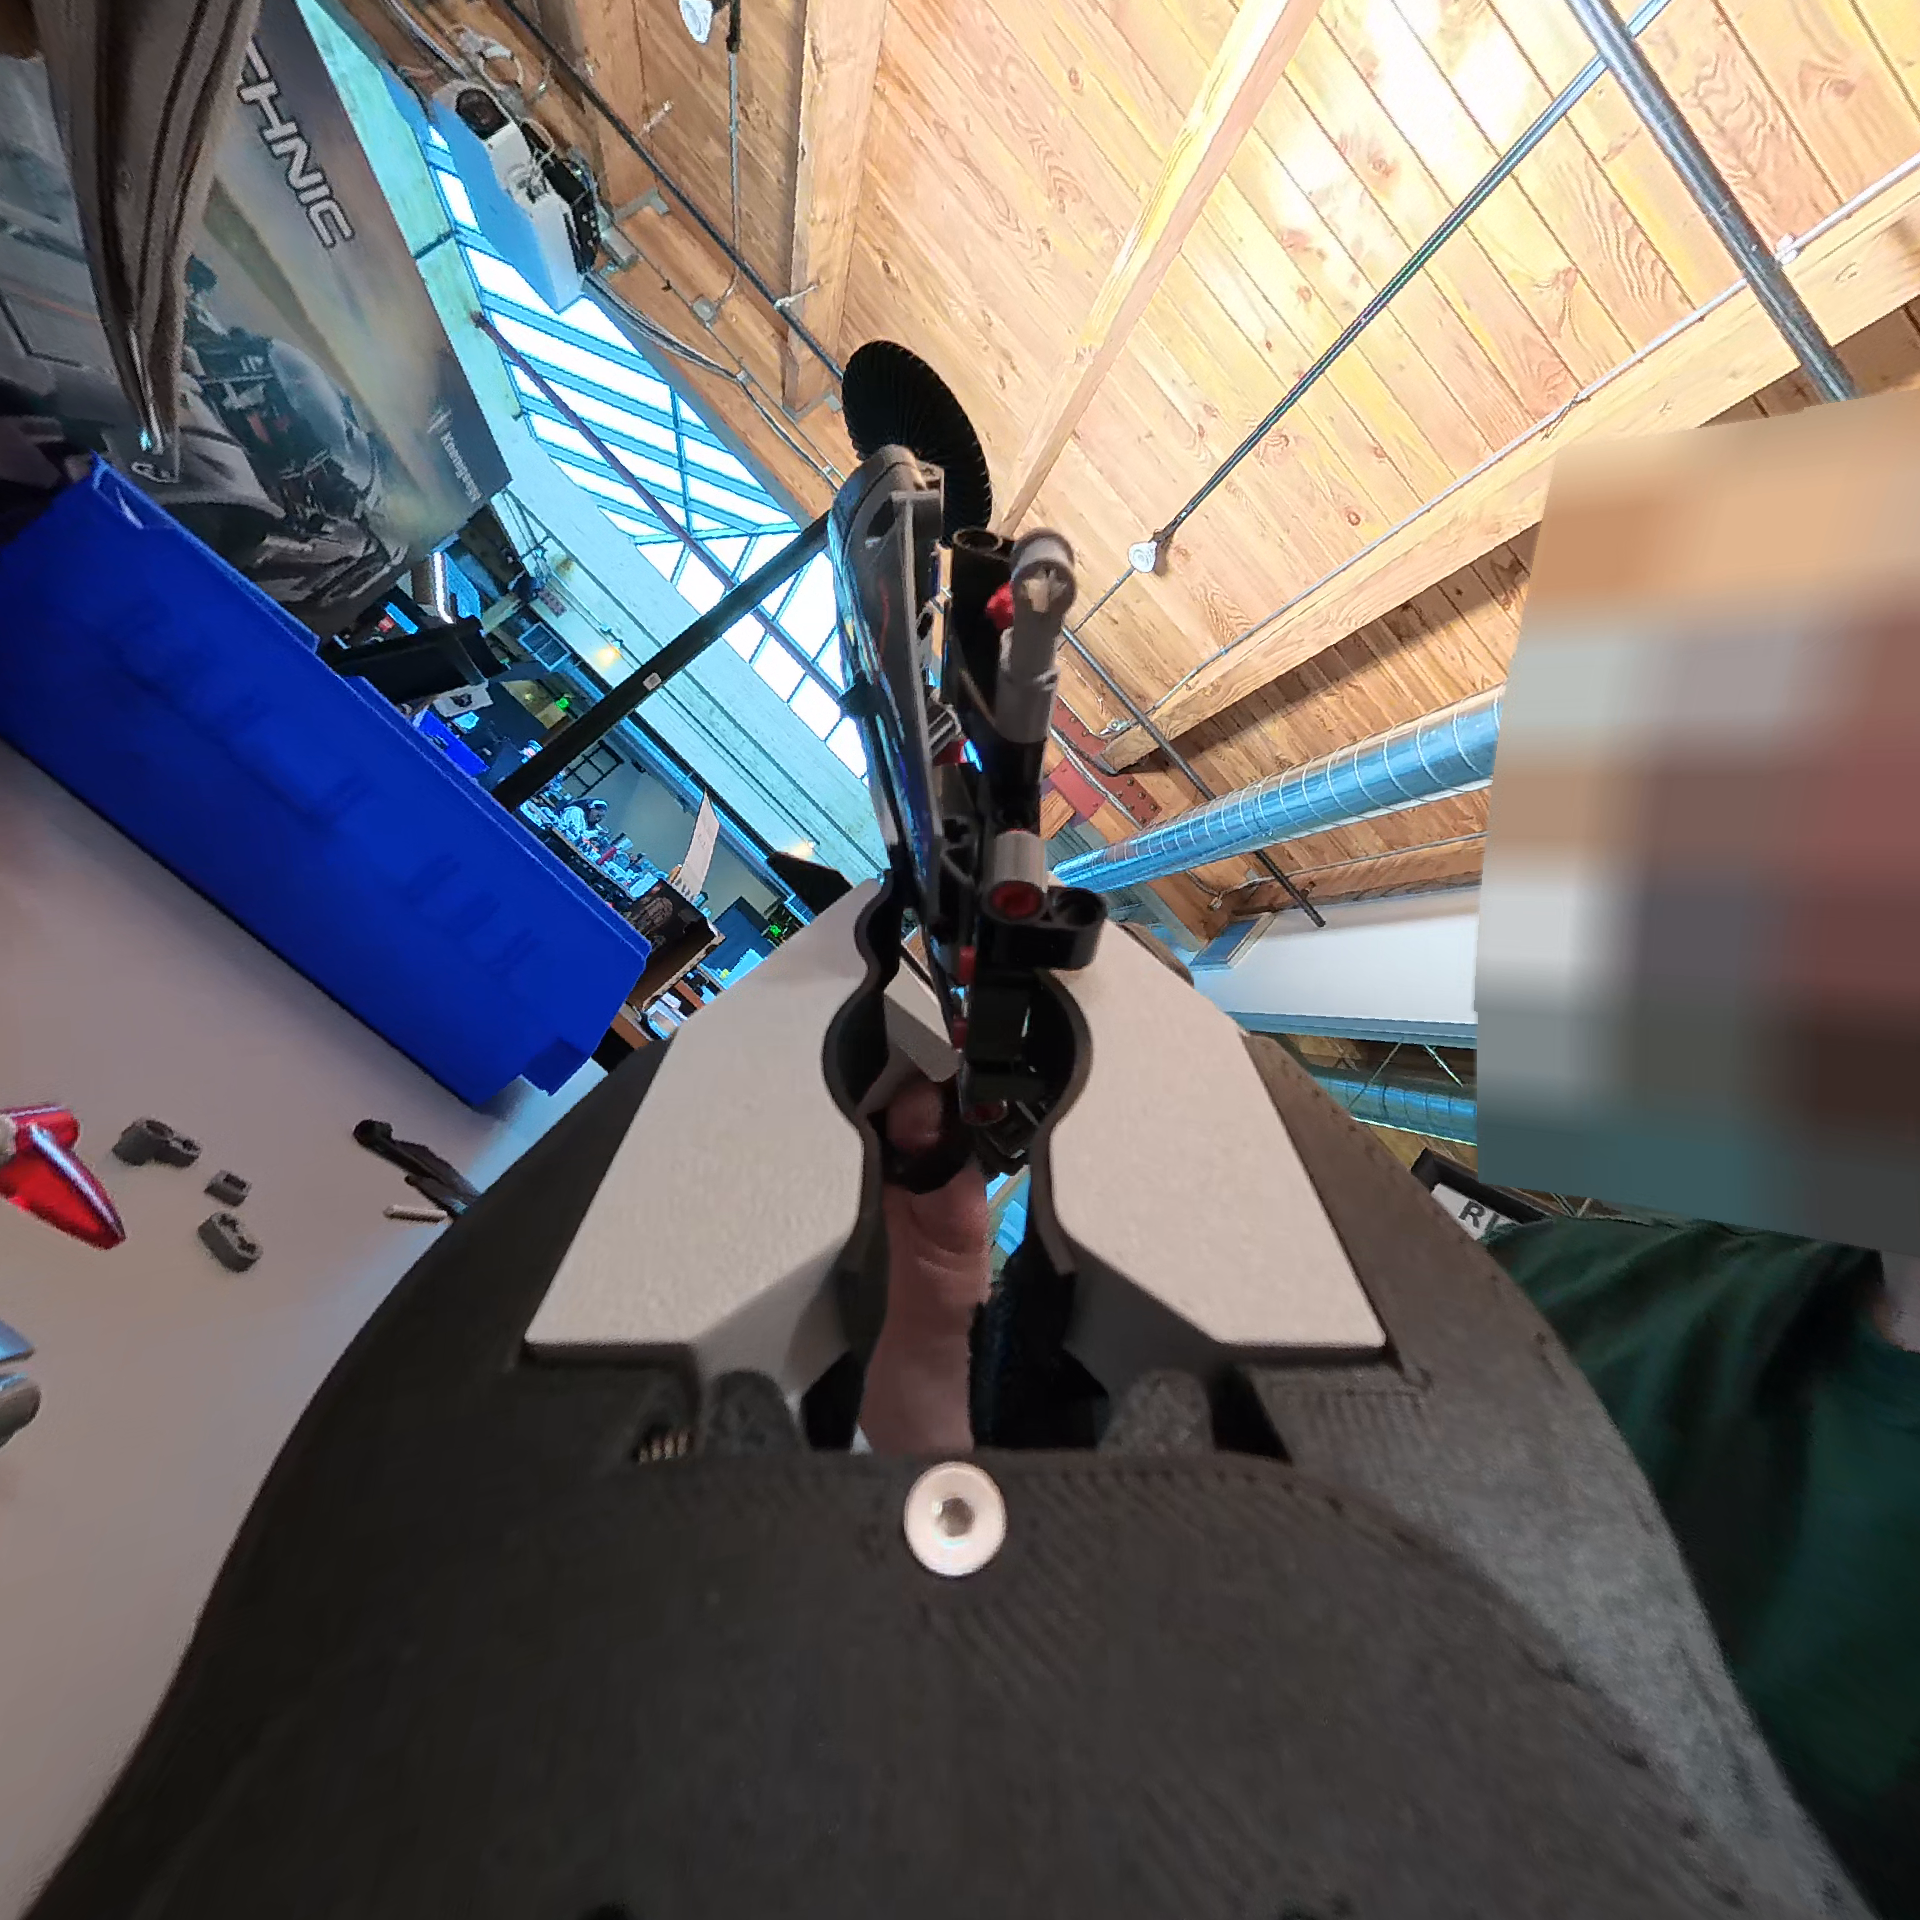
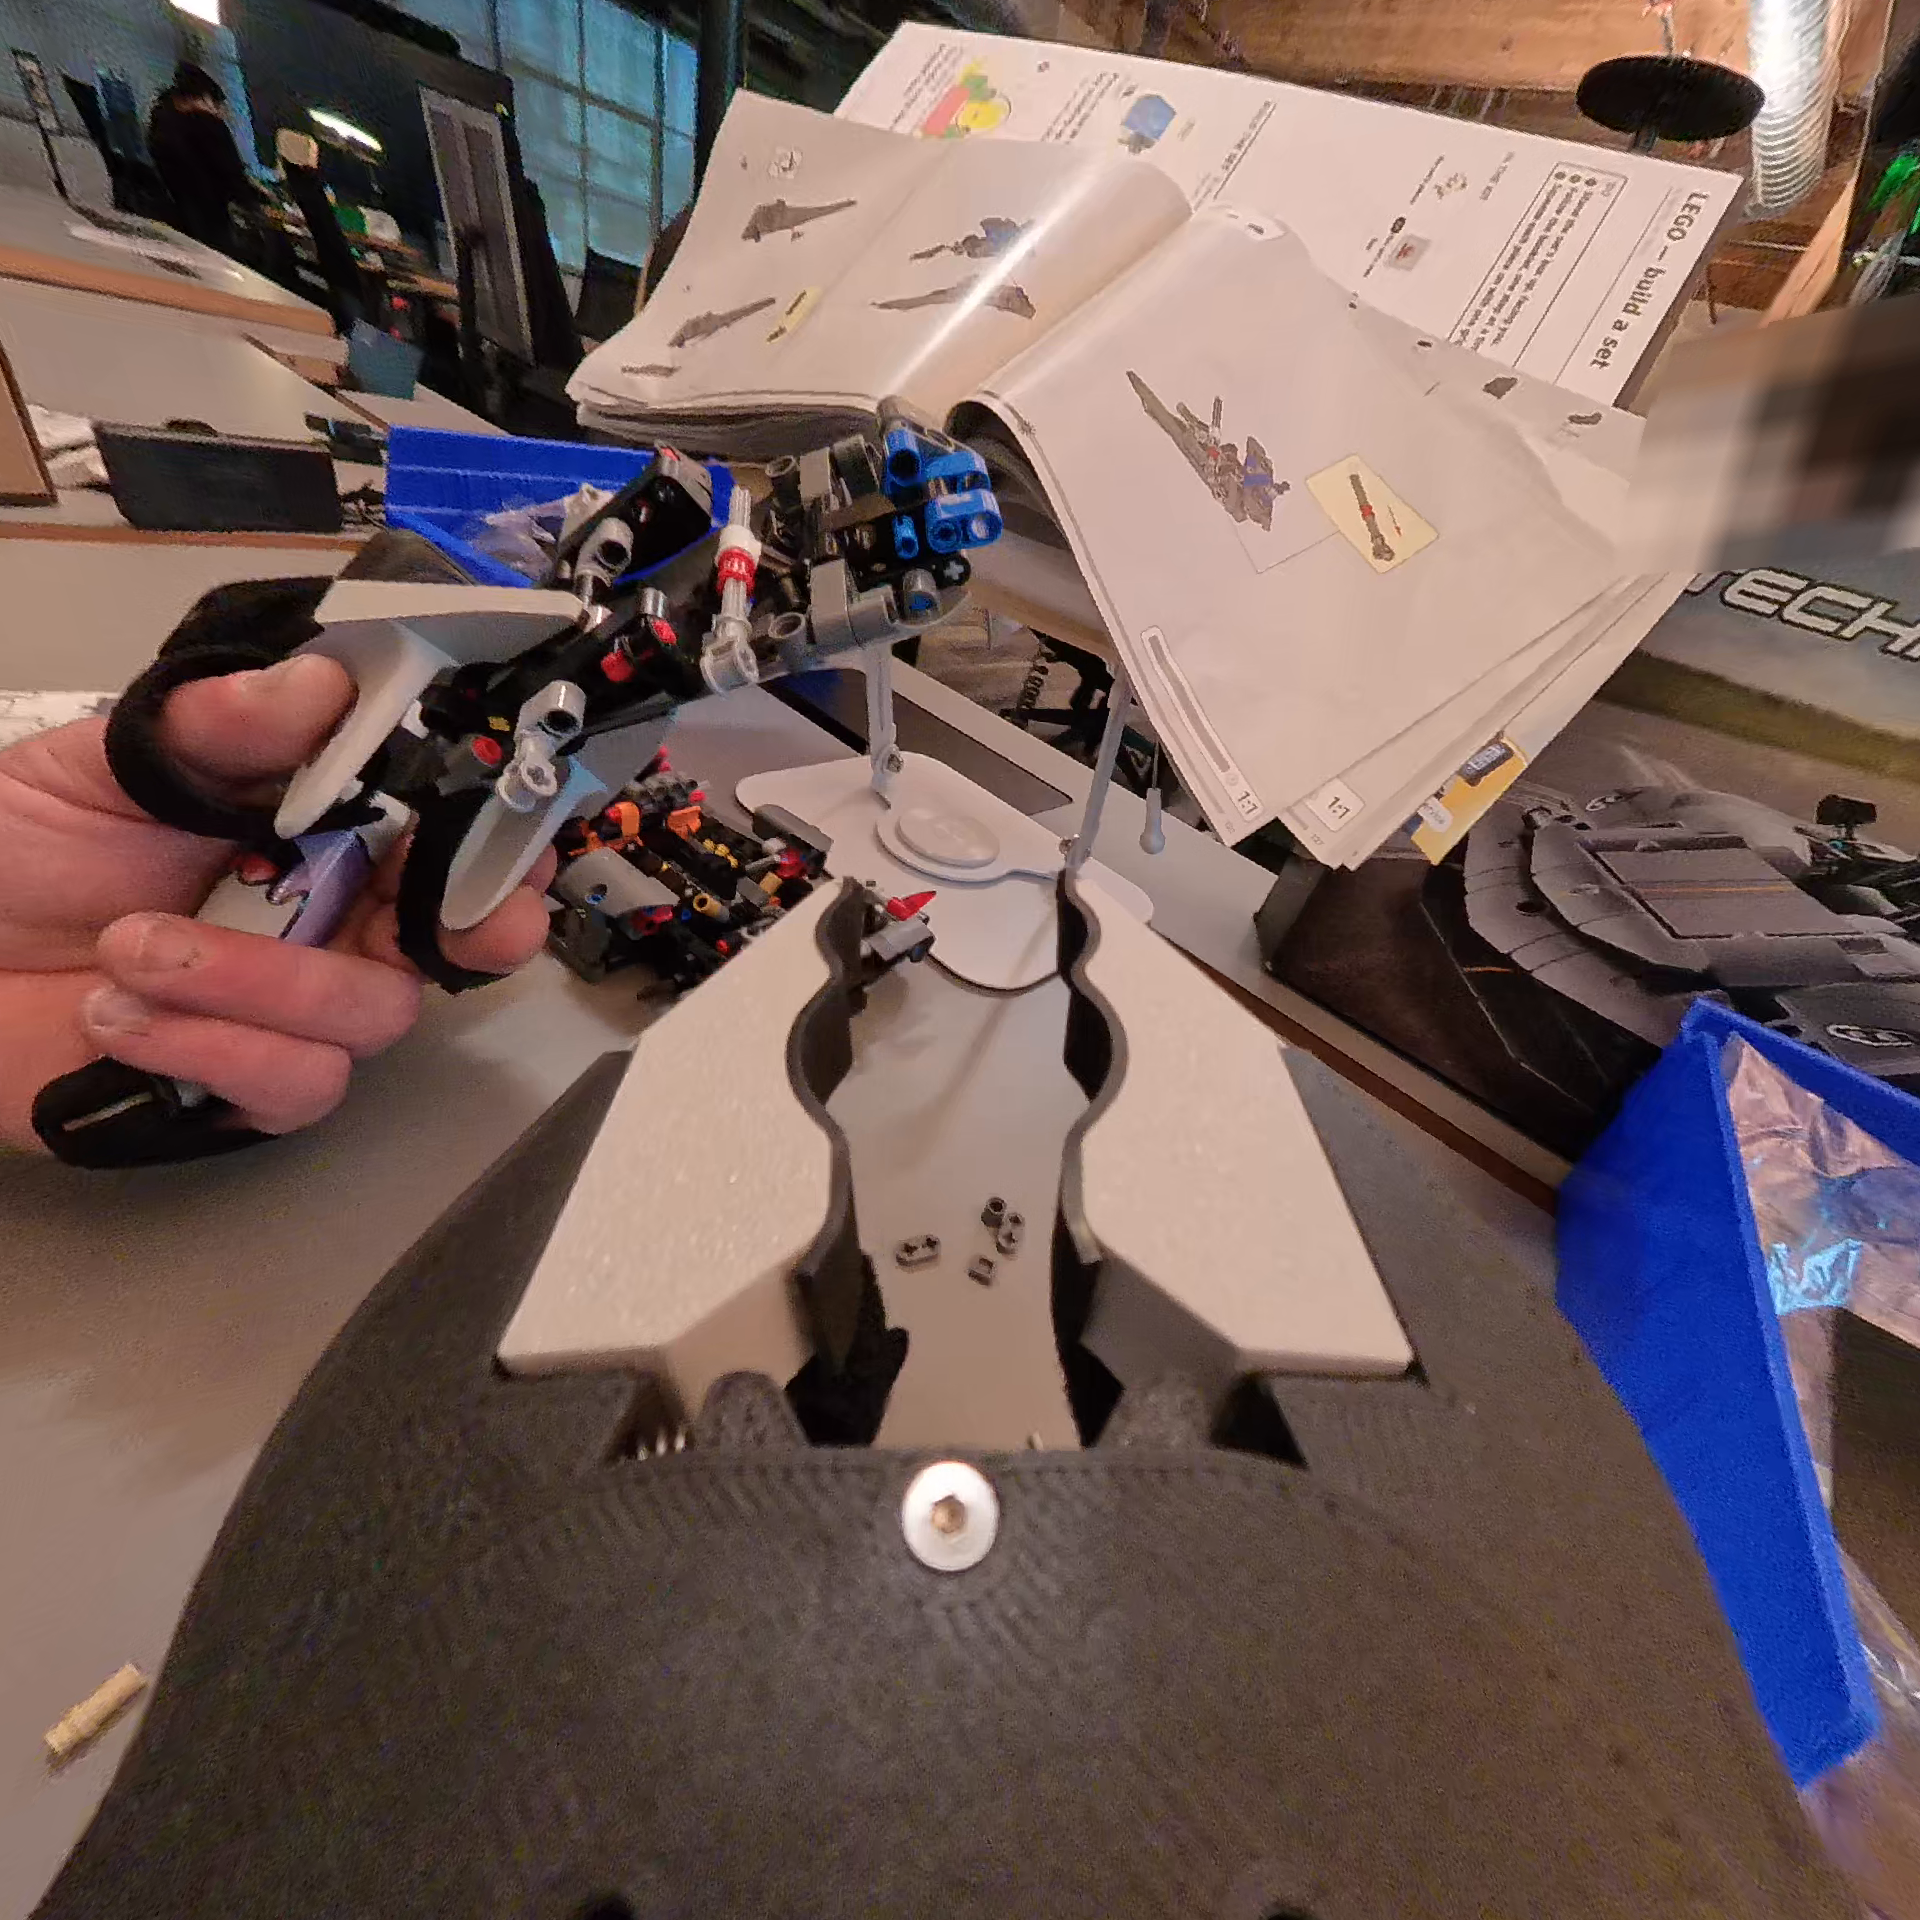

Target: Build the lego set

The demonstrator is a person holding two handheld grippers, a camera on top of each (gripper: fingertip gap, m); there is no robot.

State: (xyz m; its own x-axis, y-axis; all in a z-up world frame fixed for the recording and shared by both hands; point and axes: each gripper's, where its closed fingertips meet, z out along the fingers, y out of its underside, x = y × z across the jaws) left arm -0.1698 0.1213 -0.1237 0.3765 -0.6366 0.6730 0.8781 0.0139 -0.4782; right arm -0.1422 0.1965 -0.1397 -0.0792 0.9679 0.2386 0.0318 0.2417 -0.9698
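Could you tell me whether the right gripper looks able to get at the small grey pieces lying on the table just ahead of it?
Probably yes: the right gripper is open and empty, and the small grey pieces lie on bare table between its fingers.

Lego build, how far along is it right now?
Done: a sizeable black, grey and blue sub-assembly is already pinned together. In hand: the left tool is clamped on it, raised off the table, while the right tool is open and empty. Left: small grey pieces lie loose on the table, another part-built section sits there, and the instruction booklet is open mid-way.
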